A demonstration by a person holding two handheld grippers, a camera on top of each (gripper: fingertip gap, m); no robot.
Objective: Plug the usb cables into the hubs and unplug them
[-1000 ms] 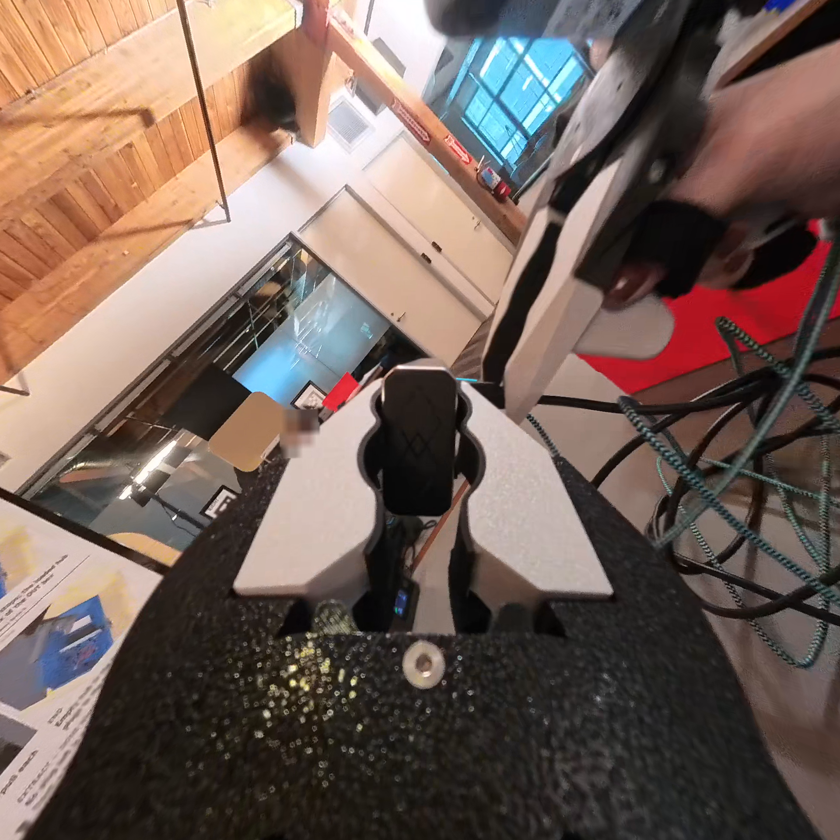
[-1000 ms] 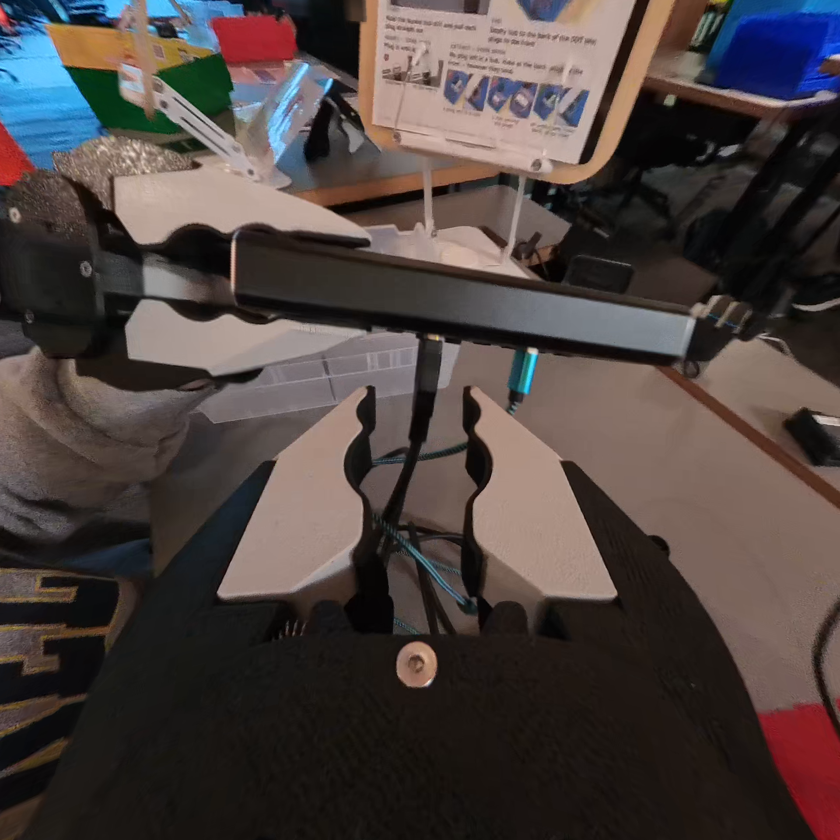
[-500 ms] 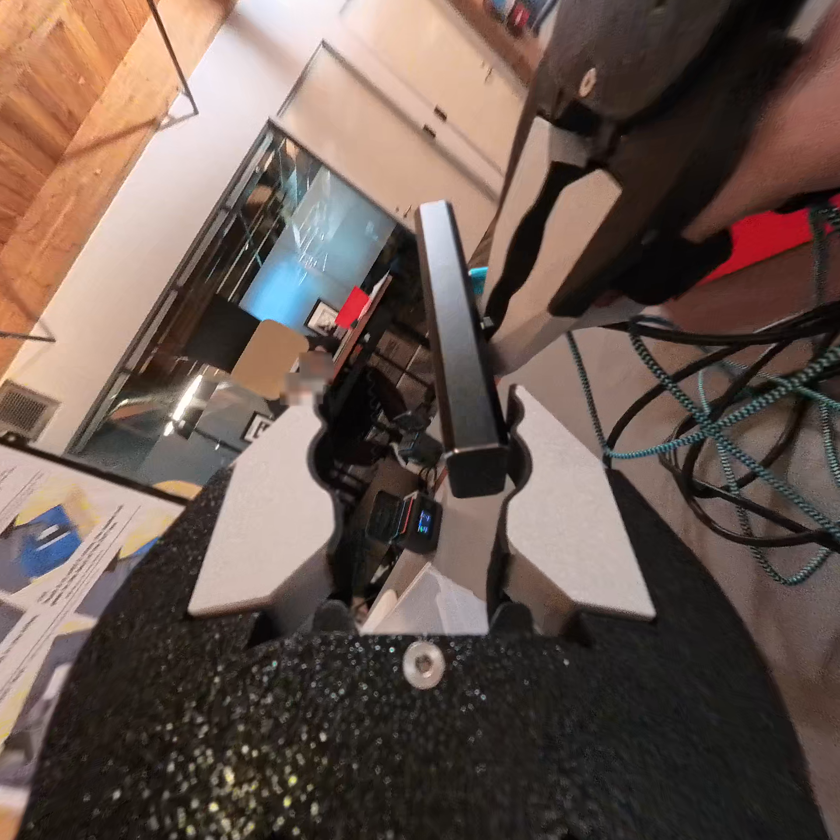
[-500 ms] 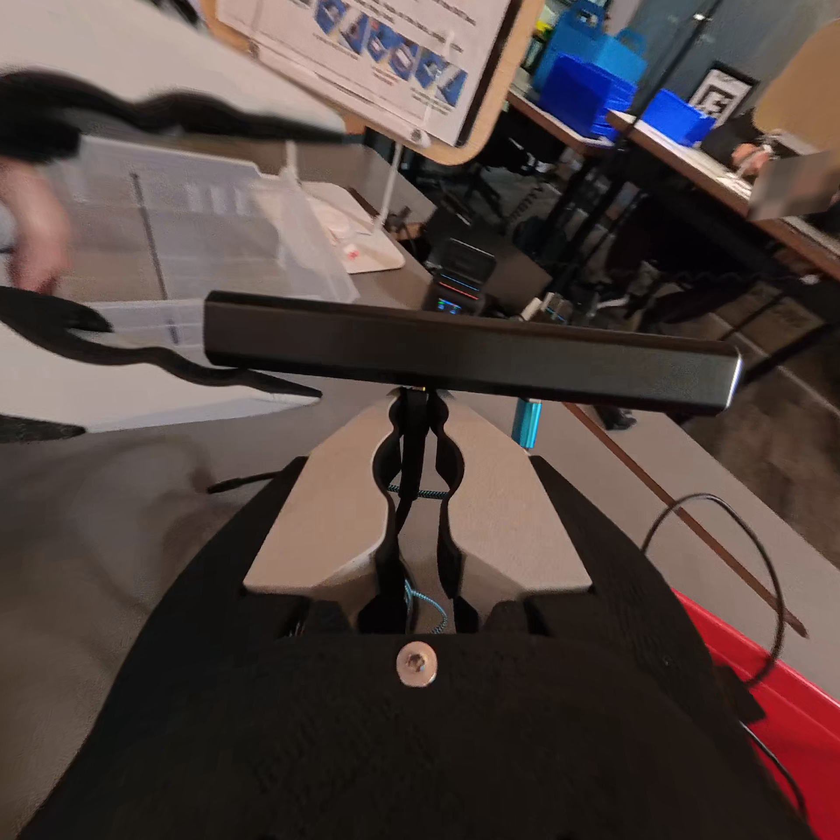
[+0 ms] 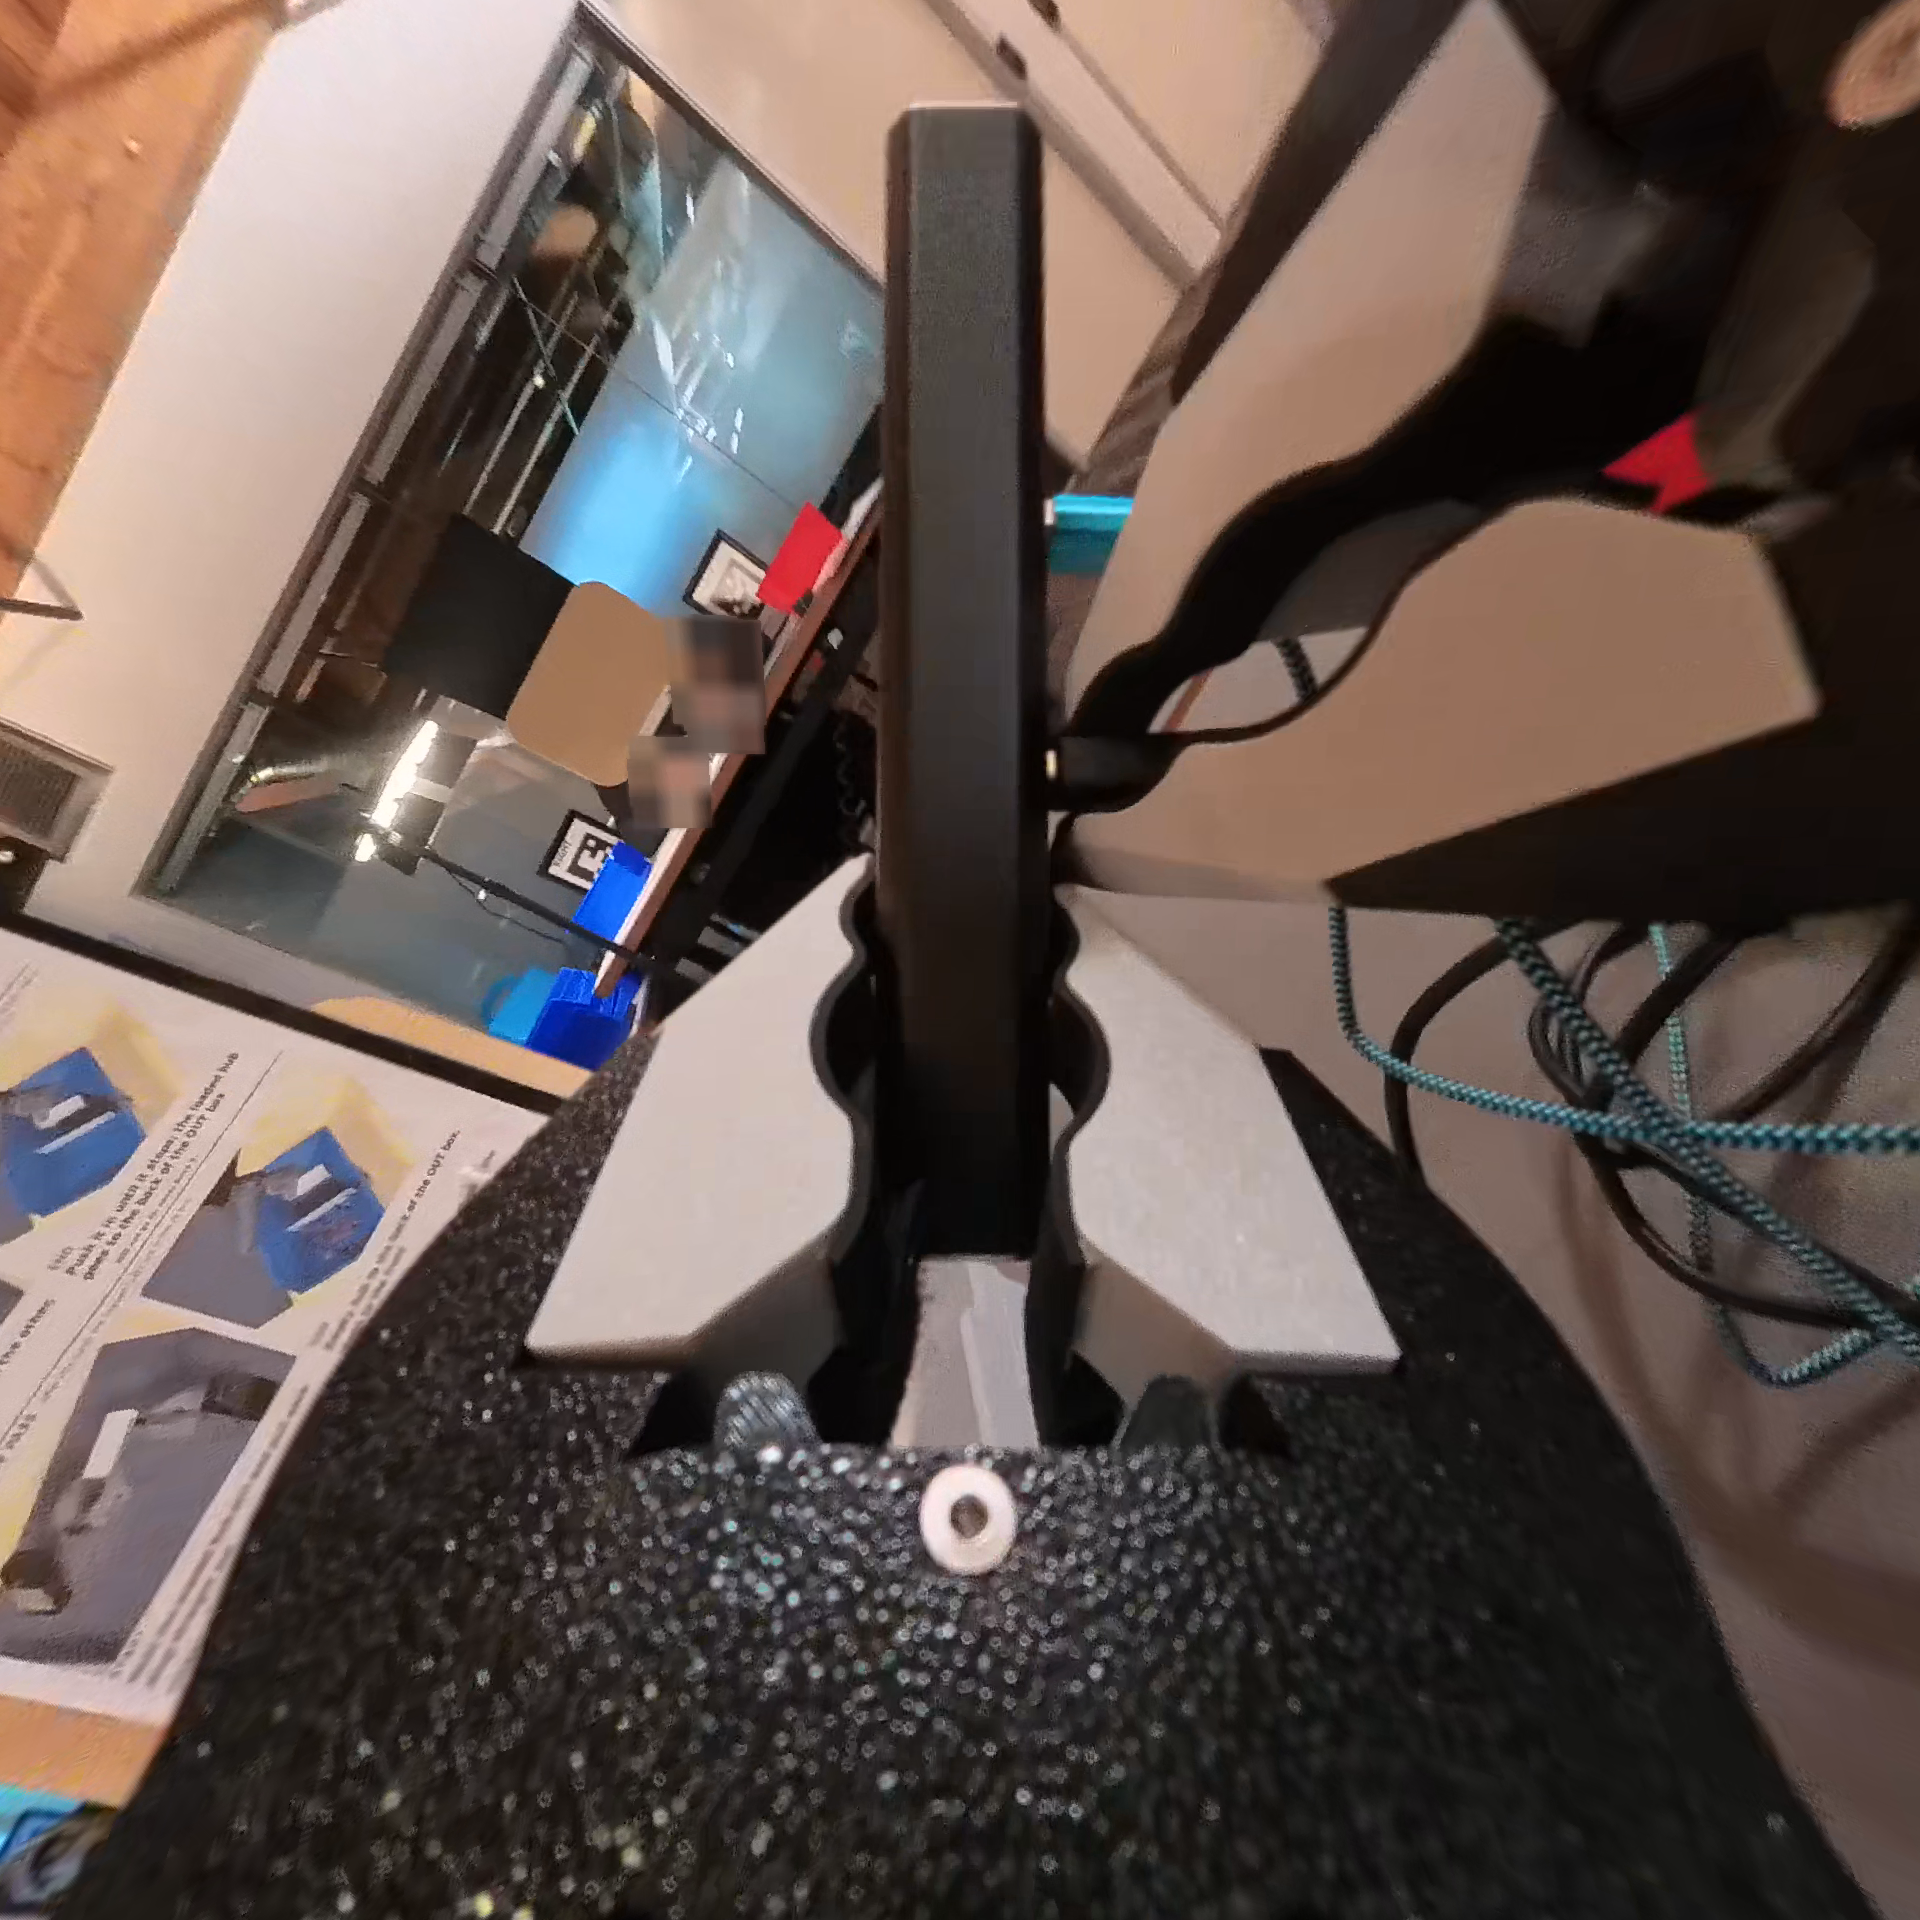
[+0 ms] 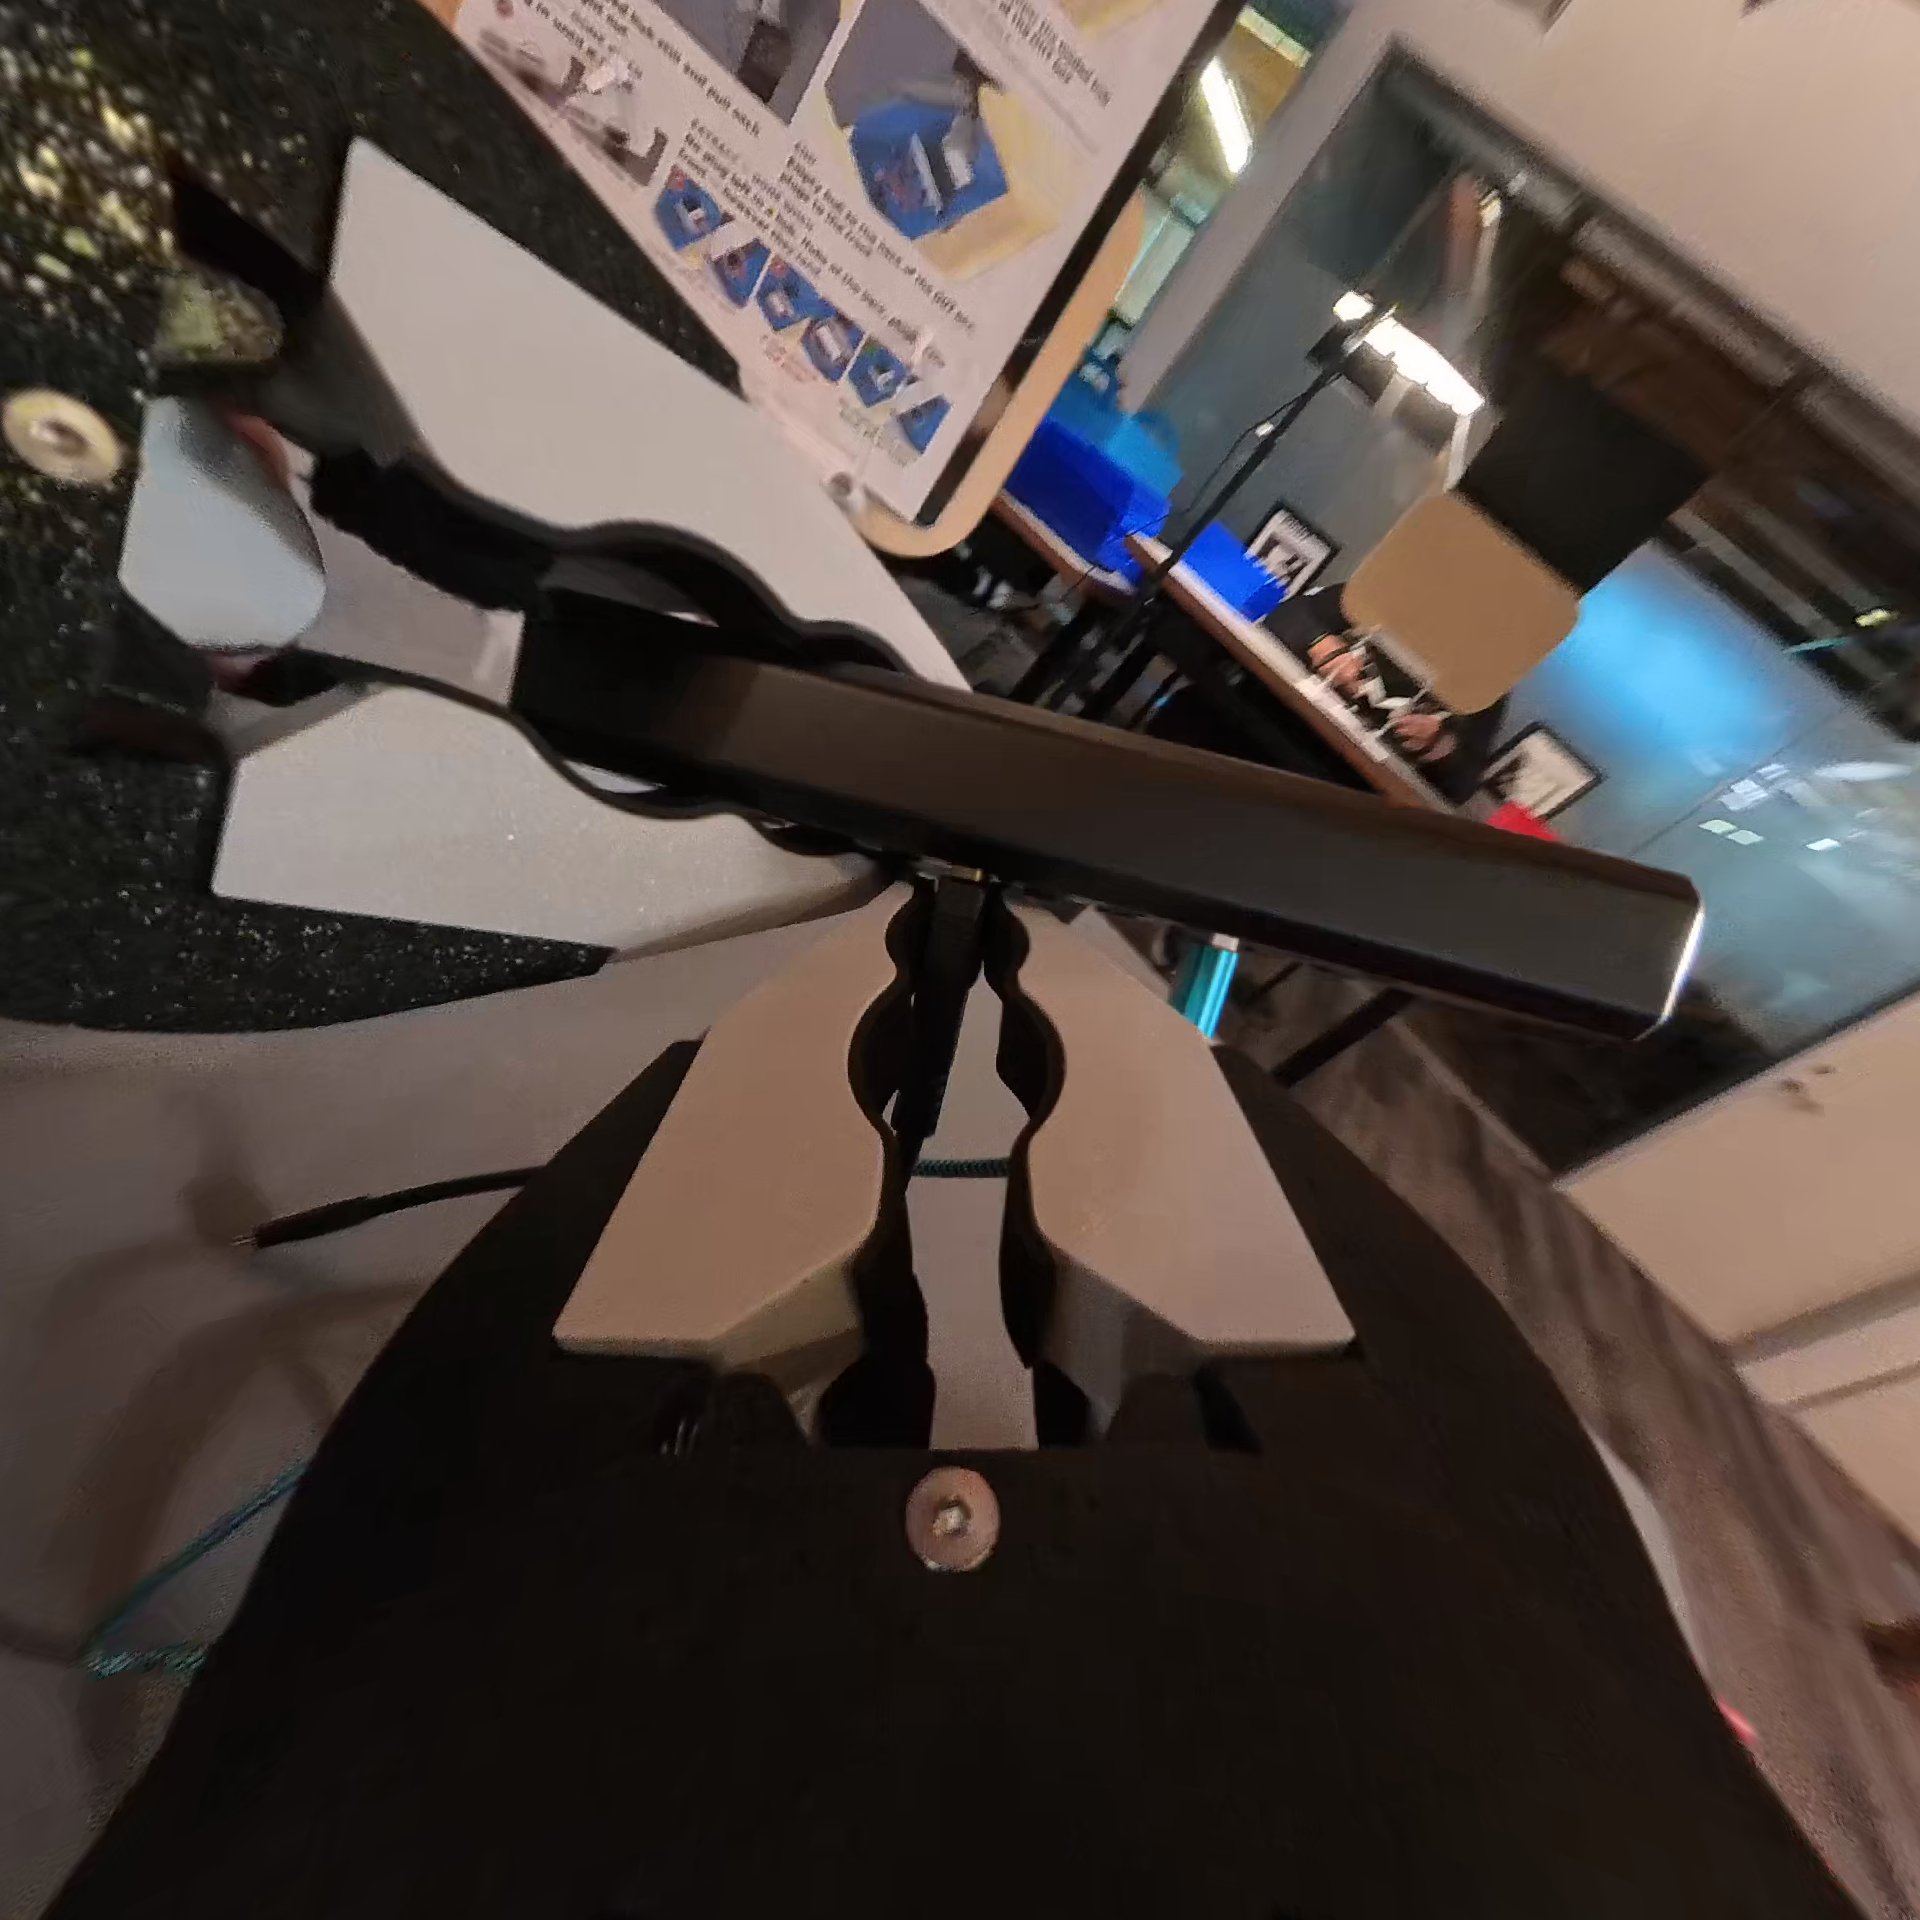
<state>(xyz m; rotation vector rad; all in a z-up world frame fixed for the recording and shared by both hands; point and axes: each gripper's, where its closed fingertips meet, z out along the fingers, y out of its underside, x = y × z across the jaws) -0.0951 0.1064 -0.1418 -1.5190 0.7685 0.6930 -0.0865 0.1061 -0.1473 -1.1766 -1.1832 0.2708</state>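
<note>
My left gripper (image 5: pixel 961 935) is shut on a long black USB hub (image 5: pixel 961 623) and holds it in the air, with both pads pressed on its sides. The hub also shows in the right wrist view (image 6: pixel 1143 831) as a bar across the frame. My right gripper (image 6: pixel 951 935) is shut on a black USB plug (image 6: pixel 948 920) that sits in a port on the hub's underside. A sliver of metal shows between plug and hub. The left wrist view shows the same plug (image 5: pixel 1107 764) pinched in the right fingers. A teal plug (image 6: pixel 1205 982) sits in a port further along.
A tangle of black and teal braided cables (image 5: pixel 1662 1091) lies on the grey table (image 5: pixel 1766 1455) to the right. An instruction board (image 6: pixel 831 208) stands behind the hub. A loose black cable end (image 6: pixel 364 1210) lies on the table. Blue bins (image 6: pixel 1122 488) stand on a far table. My two grippers' fingertips are within a few centimetres of each other.
My right gripper has closed from open around the black cable onto its plug at the hub. Both grippers and the hub have tilted and rolled. The left grip on the hub has shifted.
</note>
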